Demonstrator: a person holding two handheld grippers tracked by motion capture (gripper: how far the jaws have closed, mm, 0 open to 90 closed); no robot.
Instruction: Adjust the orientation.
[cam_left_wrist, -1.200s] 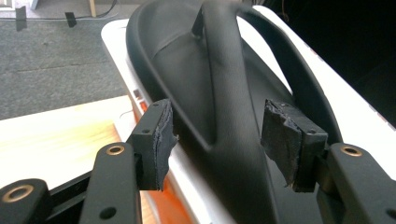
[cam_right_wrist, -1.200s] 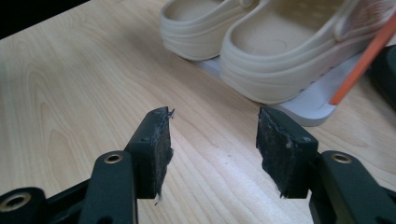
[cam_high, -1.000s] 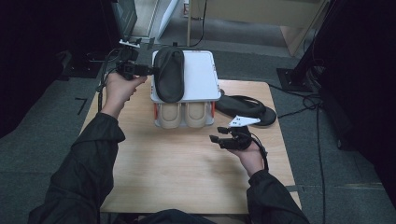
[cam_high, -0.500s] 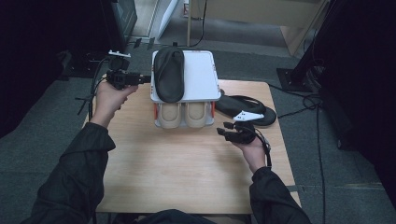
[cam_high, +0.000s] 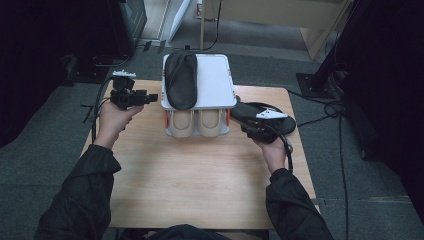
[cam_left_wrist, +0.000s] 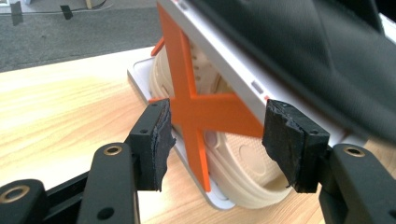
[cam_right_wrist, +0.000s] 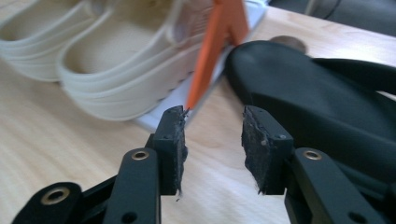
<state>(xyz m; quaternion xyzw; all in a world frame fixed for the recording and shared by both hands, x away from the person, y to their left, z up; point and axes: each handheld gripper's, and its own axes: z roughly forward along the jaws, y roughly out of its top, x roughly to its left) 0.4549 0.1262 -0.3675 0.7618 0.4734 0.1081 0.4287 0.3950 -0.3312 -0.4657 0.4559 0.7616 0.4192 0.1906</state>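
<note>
A white two-shelf shoe rack (cam_high: 215, 82) with orange side braces stands at the table's far middle. One black slipper (cam_high: 181, 80) lies on its top shelf. A beige pair (cam_high: 195, 122) sits on the lower shelf. A second black slipper (cam_high: 252, 111) lies on the table right of the rack. My left gripper (cam_high: 153, 97) is open beside the rack's left end, jaws facing the orange brace (cam_left_wrist: 198, 112), nothing between them. My right gripper (cam_high: 247, 128) is open just short of the table slipper (cam_right_wrist: 317, 93), near the rack's right brace (cam_right_wrist: 219, 42).
The wooden table (cam_high: 200, 185) has free room across its near half. Cables (cam_high: 340, 125) run over the grey floor at the right. Dark equipment stands beyond the table's left and right sides.
My left gripper has drawn back leftward from the top slipper to the rack's left end. My right gripper has moved forward to the slipper on the table.
</note>
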